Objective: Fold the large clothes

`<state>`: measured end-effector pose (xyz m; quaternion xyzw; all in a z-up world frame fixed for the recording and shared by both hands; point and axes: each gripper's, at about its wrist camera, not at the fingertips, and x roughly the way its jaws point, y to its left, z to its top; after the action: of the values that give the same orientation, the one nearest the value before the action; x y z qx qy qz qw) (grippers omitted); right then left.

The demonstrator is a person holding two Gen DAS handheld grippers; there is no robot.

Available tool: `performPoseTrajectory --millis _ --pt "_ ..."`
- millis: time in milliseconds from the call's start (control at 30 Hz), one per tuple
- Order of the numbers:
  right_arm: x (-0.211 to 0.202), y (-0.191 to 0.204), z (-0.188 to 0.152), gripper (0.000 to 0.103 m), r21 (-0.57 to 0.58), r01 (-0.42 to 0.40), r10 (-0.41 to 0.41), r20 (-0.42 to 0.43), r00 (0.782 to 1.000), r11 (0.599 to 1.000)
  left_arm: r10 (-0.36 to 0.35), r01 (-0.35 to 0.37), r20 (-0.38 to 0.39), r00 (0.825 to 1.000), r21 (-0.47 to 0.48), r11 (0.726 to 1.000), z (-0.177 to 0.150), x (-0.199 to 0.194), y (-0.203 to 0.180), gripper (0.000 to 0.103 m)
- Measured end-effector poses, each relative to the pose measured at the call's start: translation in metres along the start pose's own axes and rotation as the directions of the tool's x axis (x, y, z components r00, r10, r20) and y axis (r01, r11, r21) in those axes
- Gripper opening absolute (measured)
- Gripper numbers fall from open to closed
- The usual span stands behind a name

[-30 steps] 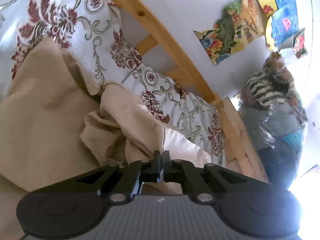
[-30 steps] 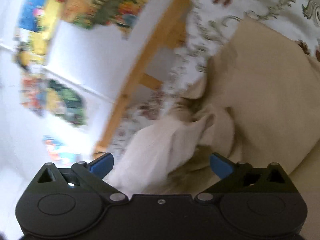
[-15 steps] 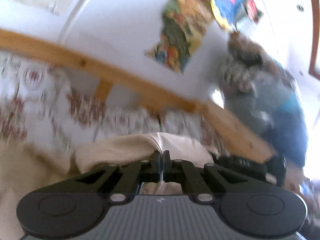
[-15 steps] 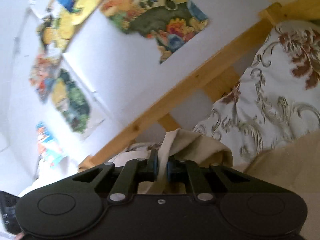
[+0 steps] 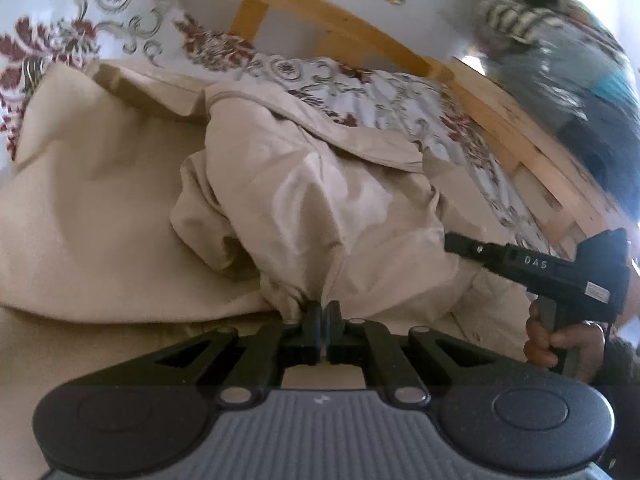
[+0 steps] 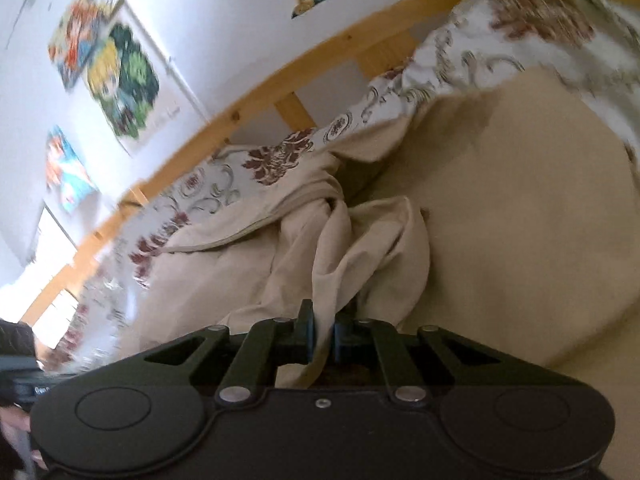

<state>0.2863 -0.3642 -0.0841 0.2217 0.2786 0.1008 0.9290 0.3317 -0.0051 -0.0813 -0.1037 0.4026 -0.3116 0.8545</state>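
1. Left gripper (image 5: 323, 312): jaws together, clamped on a bunched fold of the beige garment (image 5: 320, 200). I see cloth fanning up and away from the pinch.
2. Right gripper (image 6: 322, 326): jaws nearly together with a strip of the same garment (image 6: 328, 248) pinched between them, a small gap left by the cloth thickness.
3. Garment lies crumpled in a heap on the bed, far of both tools, on top of a flatter beige sheet (image 5: 80, 200) and against the floral bedding (image 5: 380, 96).
4. Key relation: both pinch points sit at the near edge of the heap, and the bulk lies straight ahead toward the wooden bed rail (image 5: 360, 28). I judge the span between the two grips to be the long axis for the next move, so pulling apart sideways should tension that edge.
5. Neither arm is clearly nearer the bulk; I can't tell.
6. Left view shows the right tool's body and the hand (image 5: 560, 340) holding it, off to the right, well apart from the left pinch. Right view only catches a dark sliver of the other tool at its left edge.
7. Right view shows the twisted knot of cloth near the bedding more clearly; left view hides it.
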Motion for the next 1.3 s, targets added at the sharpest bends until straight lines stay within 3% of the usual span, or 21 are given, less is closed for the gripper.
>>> performPoseTrajectory --millis 167,233,300,367,400,500,567,633,700,767,833,933,1067,1167,1300 --pt "0.025 0.005 0.026 0.010 -0.061 0.068 -0.068 0.006 0.998 0.996 0.065 -0.065 -0.010 0.998 0.022 0.998 0.021 0.021 -0.004 0.003" --pt "0.027 0.001 0.028 0.014 -0.050 0.077 -0.078 -0.022 0.997 0.996 0.052 -0.053 -0.025 0.998 -0.011 0.999 0.021 0.019 -0.003 0.006" --pt "0.019 -0.003 0.025 0.032 -0.032 0.082 -0.083 -0.029 0.996 0.996 0.030 -0.031 -0.033 0.999 -0.031 0.999 0.017 0.008 -0.004 0.020" --pt "0.004 -0.004 0.023 0.048 -0.036 0.100 -0.101 -0.031 0.994 0.994 0.011 -0.014 -0.065 0.998 -0.044 0.999 0.010 -0.002 -0.002 0.062" --pt "-0.003 -0.004 0.023 0.052 -0.055 0.106 -0.108 -0.031 0.994 0.993 0.028 -0.030 -0.067 0.997 -0.036 0.999 0.006 -0.008 -0.002 0.067" --pt "-0.018 0.002 0.033 0.063 -0.146 0.160 -0.161 0.009 0.987 0.976 0.087 -0.087 -0.041 0.995 0.006 0.996 0.000 -0.026 -0.004 0.067" --pt "-0.019 0.008 0.047 0.067 -0.207 0.195 -0.188 0.055 0.981 0.959 0.111 -0.114 0.079 0.991 0.026 0.993 0.005 -0.045 -0.009 0.067" --pt "-0.011 0.019 0.060 0.067 -0.265 0.212 -0.190 0.104 0.976 0.941 0.146 -0.158 0.205 0.968 0.043 0.987 0.020 -0.055 -0.018 0.073" --pt "0.007 0.030 0.065 0.067 -0.292 0.215 -0.188 0.118 0.975 0.932 0.234 -0.257 0.277 0.932 0.052 0.965 0.040 -0.047 -0.030 0.075" --pt "0.031 0.035 0.060 0.064 -0.316 0.216 -0.195 0.098 0.976 0.924 0.307 -0.334 0.267 0.914 0.063 0.941 0.055 -0.023 -0.035 0.074" --pt "0.056 0.040 0.046 0.051 -0.388 0.266 -0.258 0.074 0.963 0.883 0.360 -0.387 0.224 0.906 0.091 0.917 0.062 0.005 -0.034 0.070" --pt "0.076 0.036 0.029 0.046 -0.450 0.318 -0.310 0.094 0.946 0.835 0.439 -0.458 0.148 0.886 0.133 0.879 0.060 0.040 -0.024 0.067" --pt "0.105 0.022 0.026 0.045 -0.448 0.335 -0.330 0.092 0.940 0.829 0.459 -0.471 0.113 0.881 0.119 0.874 0.056 0.072 0.001 0.076" --pt "0.123 0.012 0.025 0.045 -0.428 0.331 -0.338 0.062 0.939 0.841 0.420 -0.427 0.102 0.902 0.057 0.903 0.061 0.079 0.023 0.080" --pt "0.090 0.015 0.040 0.049 -0.329 0.294 -0.297 0.042 0.954 0.898 0.380 -0.387 0.135 0.915 0.031 0.921 0.051 0.050 0.016 0.077"
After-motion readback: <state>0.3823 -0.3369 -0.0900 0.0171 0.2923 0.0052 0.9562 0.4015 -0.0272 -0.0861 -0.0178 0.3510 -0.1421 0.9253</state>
